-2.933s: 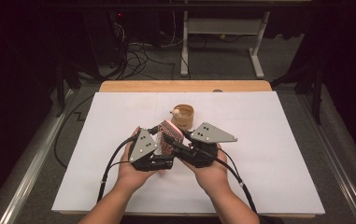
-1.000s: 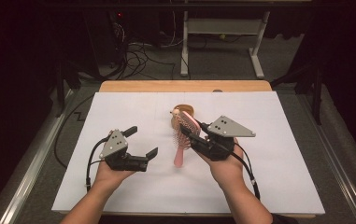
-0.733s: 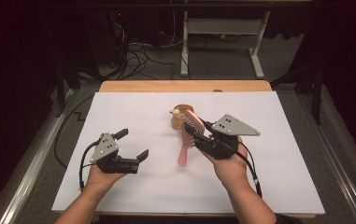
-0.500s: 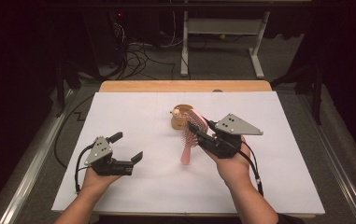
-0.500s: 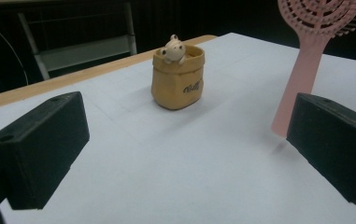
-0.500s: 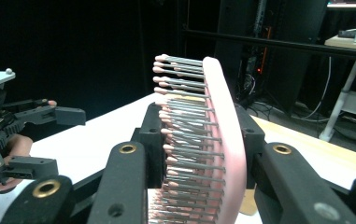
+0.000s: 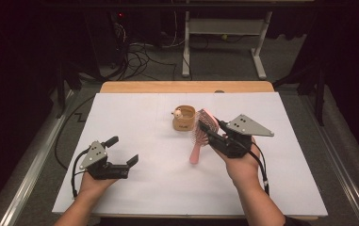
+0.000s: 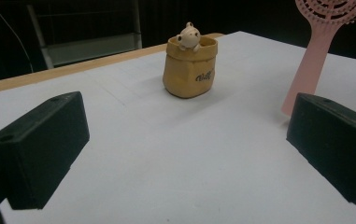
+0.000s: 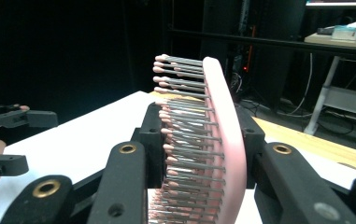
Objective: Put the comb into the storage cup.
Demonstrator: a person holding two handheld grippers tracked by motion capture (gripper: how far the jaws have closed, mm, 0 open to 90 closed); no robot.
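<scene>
Right tool (image 7: 207, 132) pinches pink hairbrush (image 7: 199, 139) by the head, handle tip on the white worktop (image 7: 167, 188); right gripper view cuts the handle off, jaws flank the bristles. Left tool (image 7: 122, 151) spread, empty, moved further left of brush since 0.5 s ago. Tan pouch with small figurine (image 7: 183, 118) just behind brush.

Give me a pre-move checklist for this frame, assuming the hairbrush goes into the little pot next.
1. Right gripper clamps the hairbrush by its head: ok.
2. Brush handle hangs free above the table: ok.
3. Pot upright, mouth unobstructed apart from the figurine on its rim: ok.
4. Left gripper open, holding nothing, clear of the pot: ok.
5. Handle fits the pot's opening: cannot tell.
</scene>
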